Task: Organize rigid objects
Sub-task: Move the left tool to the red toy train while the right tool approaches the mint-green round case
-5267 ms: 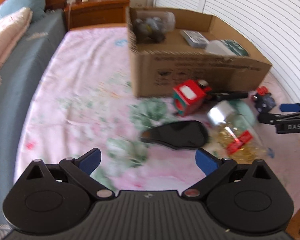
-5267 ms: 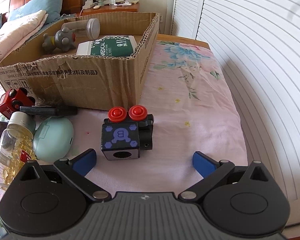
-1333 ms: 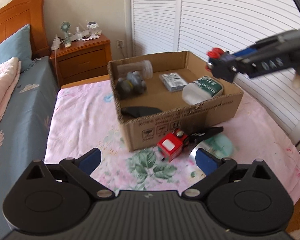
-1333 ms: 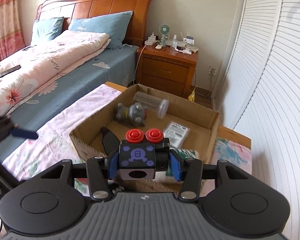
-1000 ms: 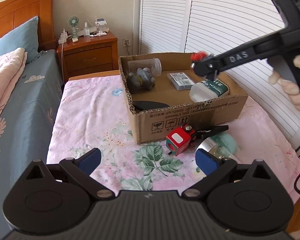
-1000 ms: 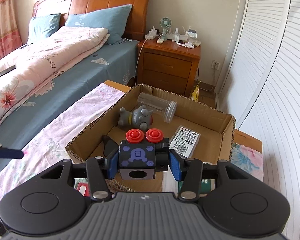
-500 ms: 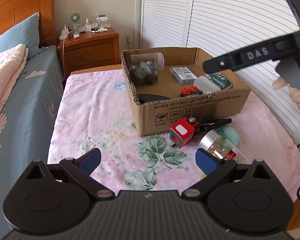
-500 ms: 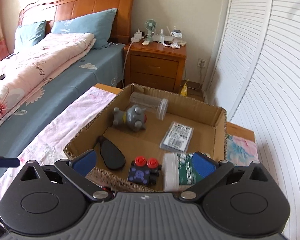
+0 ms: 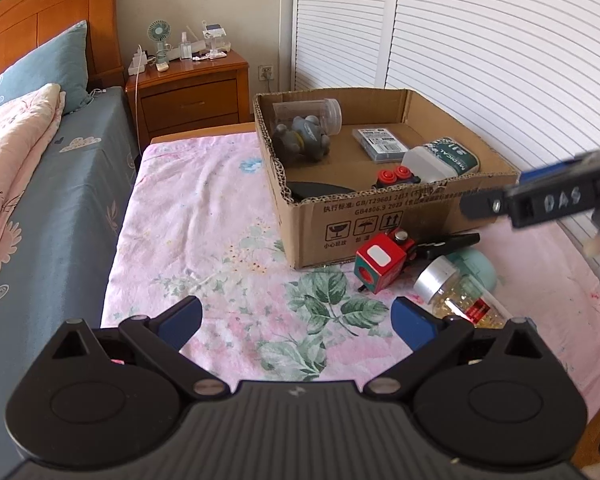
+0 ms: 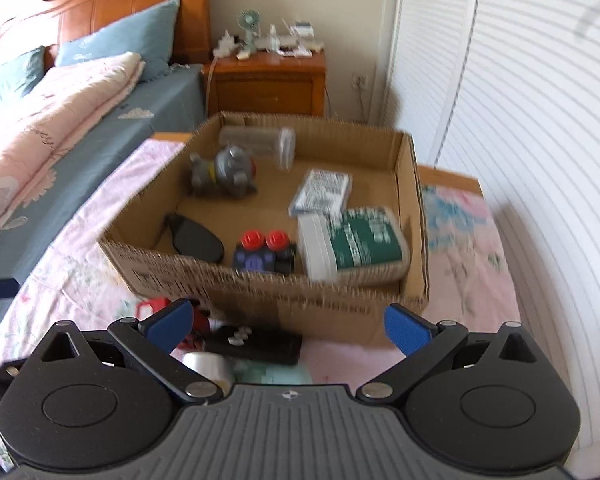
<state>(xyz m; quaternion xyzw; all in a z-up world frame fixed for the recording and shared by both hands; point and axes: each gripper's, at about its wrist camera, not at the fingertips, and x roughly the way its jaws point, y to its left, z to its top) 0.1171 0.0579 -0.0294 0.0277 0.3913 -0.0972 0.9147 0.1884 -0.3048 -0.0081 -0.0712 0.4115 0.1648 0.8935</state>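
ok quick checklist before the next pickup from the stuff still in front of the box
1. Right gripper open and holding nothing: ok.
2. Left gripper open and holding nothing: ok.
3. Toy with red buttons lying inside the cardboard box, free of the pads: ok.
4. Items still waiting outside the box: red cube toy, black clip, pill bottle, mint green case: ok, all within view.
5. Clear grip on the red cube toy: not ok, the black clip lies against it.
6. Free floor space in the box: ok, bare cardboard shows in the middle.
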